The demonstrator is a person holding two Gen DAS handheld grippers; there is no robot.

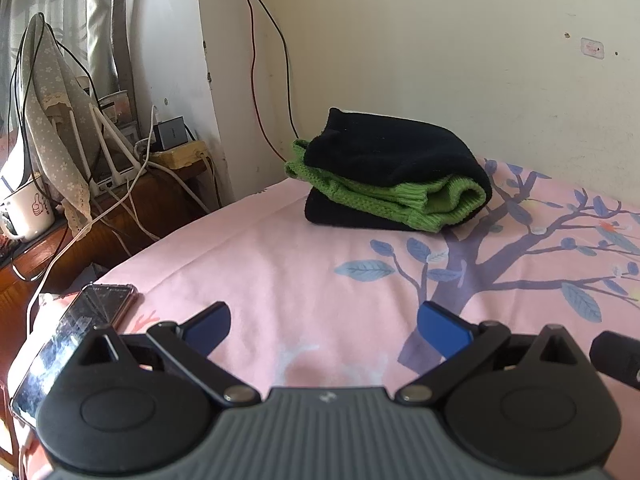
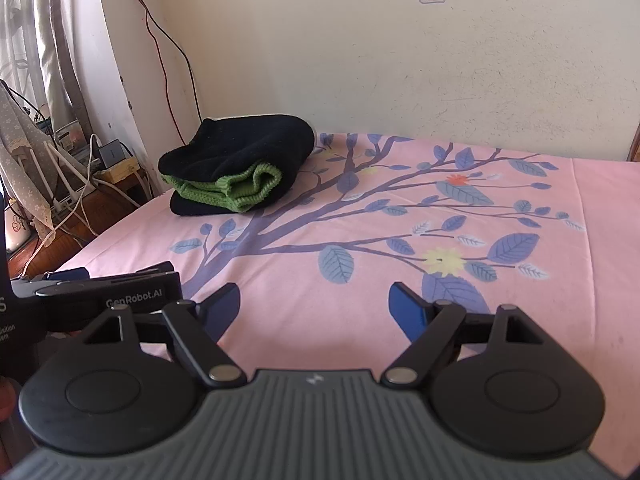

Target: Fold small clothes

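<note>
A folded black and green knit garment lies in a thick bundle near the far corner of the pink bed sheet, close to the wall. The same bundle shows at the far left in the right wrist view. My left gripper hovers low over the sheet well short of the bundle, its blue-padded fingers spread wide with nothing between them. My right gripper is likewise open and empty over the tree print, with the left gripper's body just beside it at the left.
A phone lies at the sheet's left edge. Beyond that edge stands a wooden side table with a router, cables, a white mug and a cloth-draped object. The cream wall bounds the bed's far side.
</note>
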